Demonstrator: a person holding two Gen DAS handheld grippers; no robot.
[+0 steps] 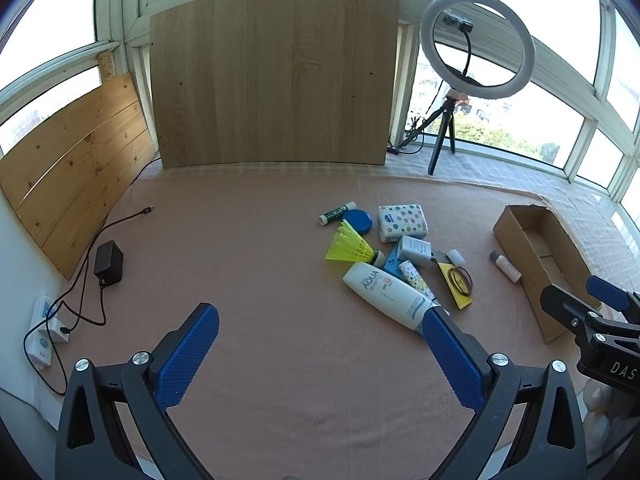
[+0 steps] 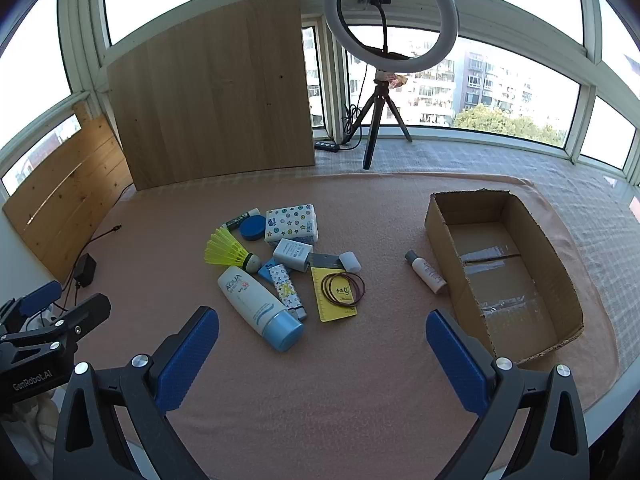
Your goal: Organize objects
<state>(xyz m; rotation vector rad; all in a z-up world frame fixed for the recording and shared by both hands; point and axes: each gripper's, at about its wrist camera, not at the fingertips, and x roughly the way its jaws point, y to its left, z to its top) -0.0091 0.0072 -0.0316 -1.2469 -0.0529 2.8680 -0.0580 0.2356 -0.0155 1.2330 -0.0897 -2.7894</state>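
A heap of small items lies on the pink cloth: a white AQUA sunscreen bottle [image 2: 256, 303] with a blue cap, a yellow shuttlecock [image 2: 226, 253], a patterned tissue pack [image 2: 292, 222], a blue round tin [image 2: 253, 227], a yellow card with hair ties [image 2: 335, 293] and a small white bottle [image 2: 426, 271]. An open cardboard box [image 2: 558, 264] stands to their right. My right gripper [image 2: 322, 354] hovers open in front of the heap, holding nothing. My left gripper [image 1: 320, 354] is open and empty too, left of the sunscreen bottle [image 1: 390, 294]; the box [image 1: 516, 224] lies to its far right.
A ring light on a tripod [image 2: 390, 20] stands at the back by the windows. Wooden boards [image 1: 272, 76] lean against the back and left walls. A black adapter with cable [image 1: 108, 262] and a white power strip [image 1: 42, 330] lie at the left edge.
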